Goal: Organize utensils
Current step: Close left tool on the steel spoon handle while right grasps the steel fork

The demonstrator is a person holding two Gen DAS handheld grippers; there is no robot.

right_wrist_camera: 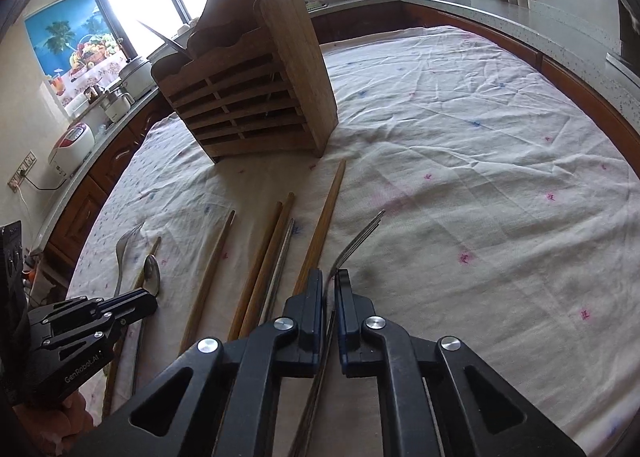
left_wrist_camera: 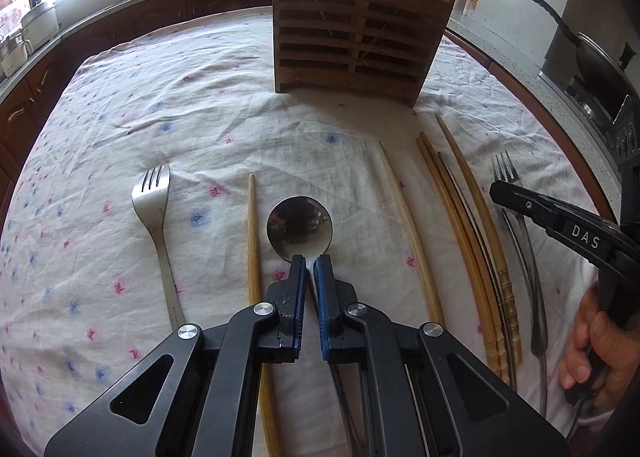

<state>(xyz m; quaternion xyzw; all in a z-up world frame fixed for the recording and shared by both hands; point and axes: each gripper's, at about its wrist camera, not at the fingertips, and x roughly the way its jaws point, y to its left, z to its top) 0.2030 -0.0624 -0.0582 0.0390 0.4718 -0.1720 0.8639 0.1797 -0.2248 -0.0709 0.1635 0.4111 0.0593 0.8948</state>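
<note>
Kitchen counters and bright windows ring a table (left_wrist_camera: 120, 105) draped in a wrinkled white cloth with small pink and blue flowers. At upper centre of the left wrist view stands a slatted brown wooden utensil holder (left_wrist_camera: 356, 41), already bearing a few pieces.

Left tool (left_wrist_camera: 310, 263) is clenched on the neck of a round-bowled steel spoon (left_wrist_camera: 299, 225), whose bowl juts straight ahead toward the holder. Its long axis runs along the fingers.

Right tool (right_wrist_camera: 329, 277) grips a steel fork (right_wrist_camera: 358, 239) by its handle, tines pointing up and forward, lifted off the cloth. The holder lies ahead and left of it.

Loose wooden chopsticks (left_wrist_camera: 464, 225) and another steel fork (left_wrist_camera: 154, 201) lie between and beside them. Judging by this, the left tool sits squarer to the holder.
</note>
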